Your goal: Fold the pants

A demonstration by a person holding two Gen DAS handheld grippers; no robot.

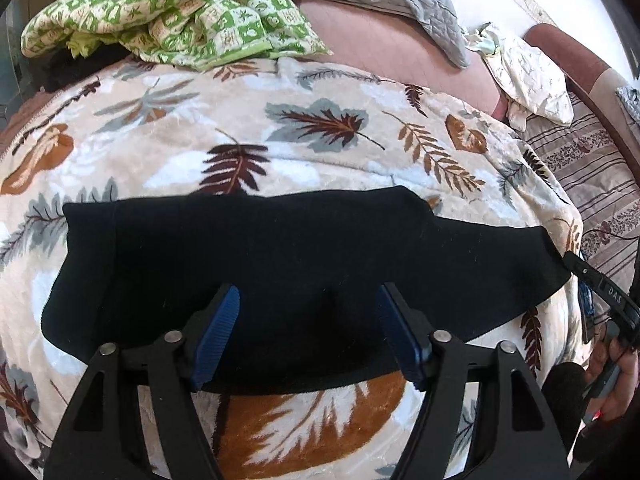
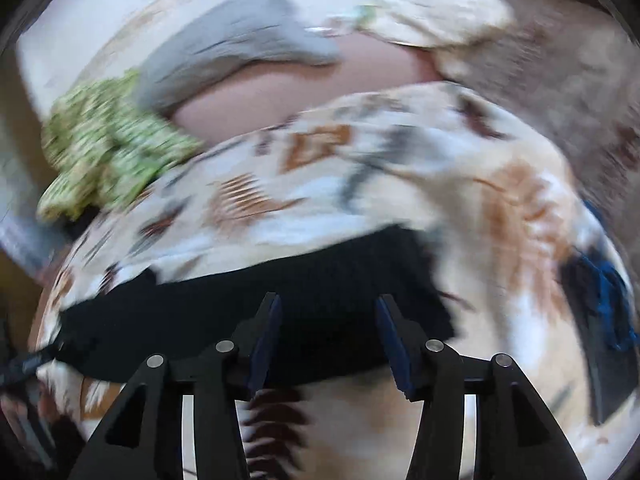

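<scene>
Black pants (image 1: 280,280) lie flat across a leaf-print blanket (image 1: 240,128) on the bed, likely spread for folding. The left gripper (image 1: 308,300) hovers over their near edge, jaws wide, holding nothing. The right gripper (image 2: 326,312), in a blurred view, also gapes empty above the pants

Both the left gripper (image 1: 308,336) and the right gripper (image 2: 326,344) hover over the black pants' (image 1: 280,272) near edge, jaws spread wide, gripping nothing.
</scene>
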